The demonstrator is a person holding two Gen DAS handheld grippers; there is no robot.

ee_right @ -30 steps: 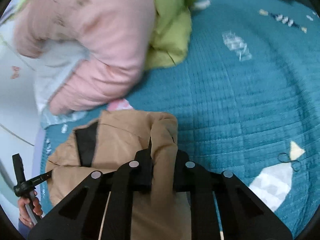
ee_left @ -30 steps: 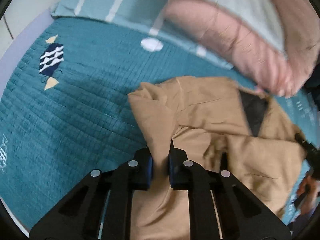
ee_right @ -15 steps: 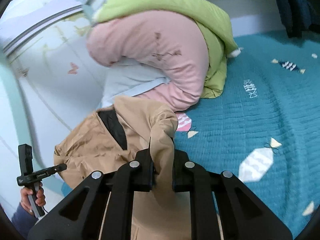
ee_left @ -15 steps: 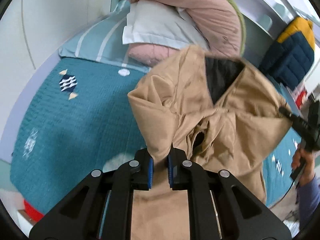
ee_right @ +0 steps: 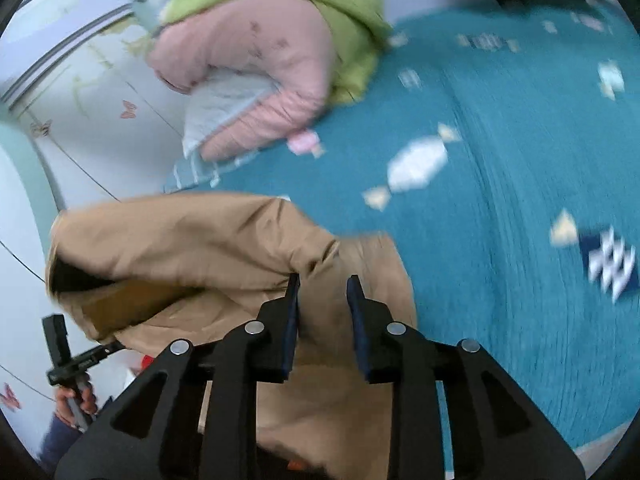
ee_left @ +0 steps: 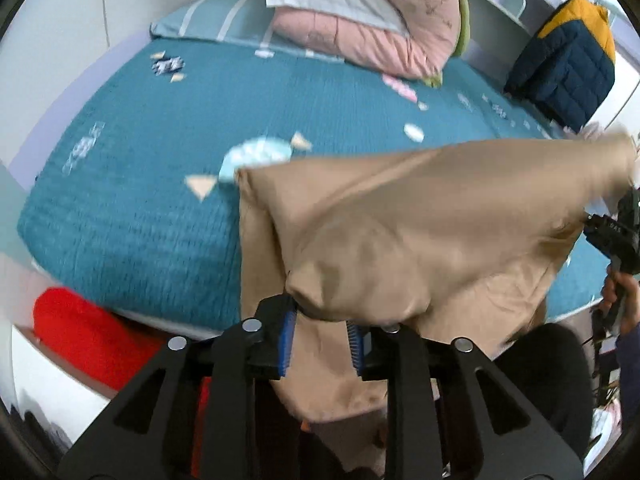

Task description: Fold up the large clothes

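A large tan jacket [ee_left: 400,240] hangs spread in the air over the near edge of a teal bed [ee_left: 160,152]. My left gripper [ee_left: 322,332] holds a bunch of its cloth between its jaws, which stand a little apart around the thick fold. In the right wrist view the jacket [ee_right: 224,248] stretches to the left, its dark lining showing at the far end. My right gripper [ee_right: 322,300] holds another part of the jacket, jaws likewise apart around the cloth. Each view shows the other gripper at its edge.
A pink and green duvet [ee_left: 384,24] and a striped pillow [ee_left: 224,16] lie at the head of the bed. A navy and yellow puffer jacket [ee_left: 568,60] stands at the far right. Something red [ee_left: 88,332] sits on the floor beside the bed. A white wall [ee_right: 60,120] borders the bed.
Both grippers have pulled back towards the bed's near edge and lifted the jacket off it. The jacket has flipped, so its plain back faces the left camera. Both pairs of jaws stand wider.
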